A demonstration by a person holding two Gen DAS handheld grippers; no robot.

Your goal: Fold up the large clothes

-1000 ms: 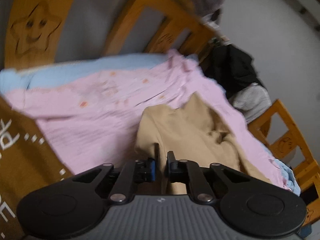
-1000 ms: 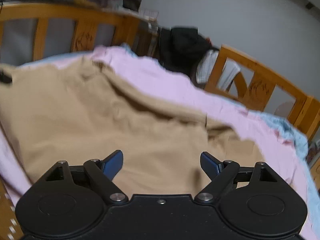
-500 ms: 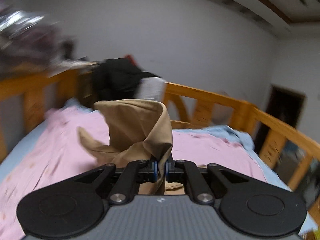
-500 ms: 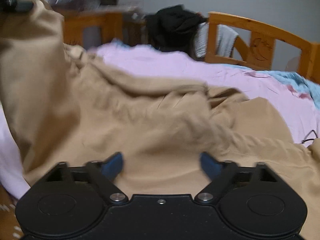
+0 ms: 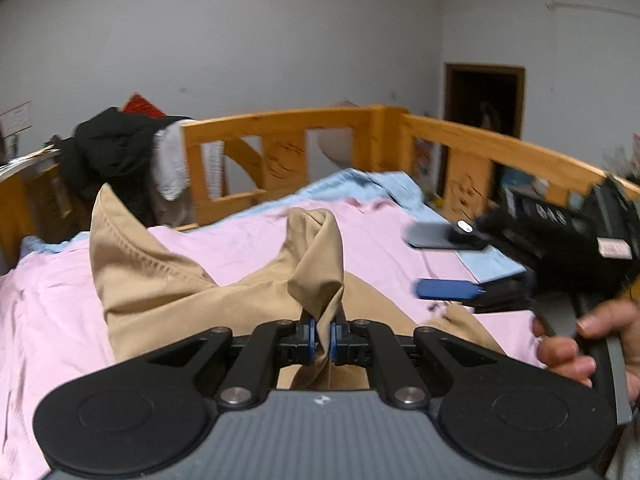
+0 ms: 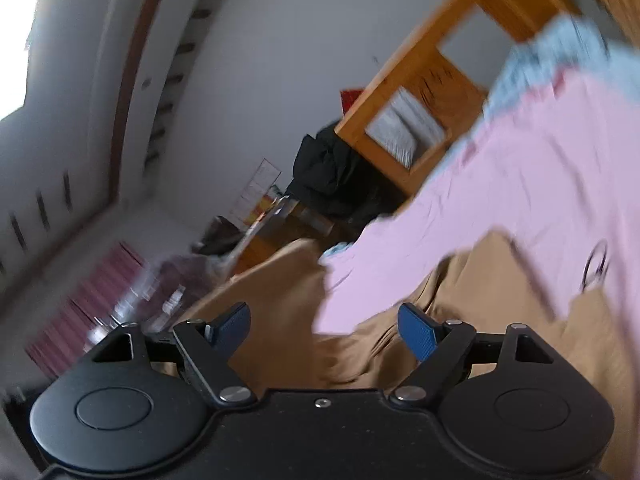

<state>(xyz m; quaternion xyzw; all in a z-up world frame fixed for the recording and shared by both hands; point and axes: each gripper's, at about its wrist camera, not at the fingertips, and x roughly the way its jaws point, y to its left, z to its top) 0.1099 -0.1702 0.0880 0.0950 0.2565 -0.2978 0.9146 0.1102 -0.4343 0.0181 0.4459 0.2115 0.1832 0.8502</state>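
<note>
A tan garment (image 5: 168,292) lies rumpled on a pink sheet (image 5: 248,248) on the bed. My left gripper (image 5: 324,336) is shut on a bunched fold of it, and the cloth rises in a peak just beyond the pads. My right gripper (image 5: 444,264) comes in from the right of the left wrist view, held by a hand (image 5: 568,352) and hovering above the sheet. In the tilted, blurred right wrist view, the right gripper (image 6: 324,328) has its jaws wide and opening, with nothing between the pads. The tan garment (image 6: 280,300) lies below them.
A wooden bed rail (image 5: 280,128) encloses the far side and the right. Black and grey clothes (image 5: 108,152) hang over its left corner. A light blue sheet (image 5: 380,184) shows under the pink one. A dark doorway (image 5: 484,100) stands beyond the rail. A thin cable (image 6: 596,264) lies on the pink sheet.
My left gripper has risen and rolled level, pulling the tan fold up with it. The right gripper swung away from the garment and rolled hard, and now shows in the left view.
</note>
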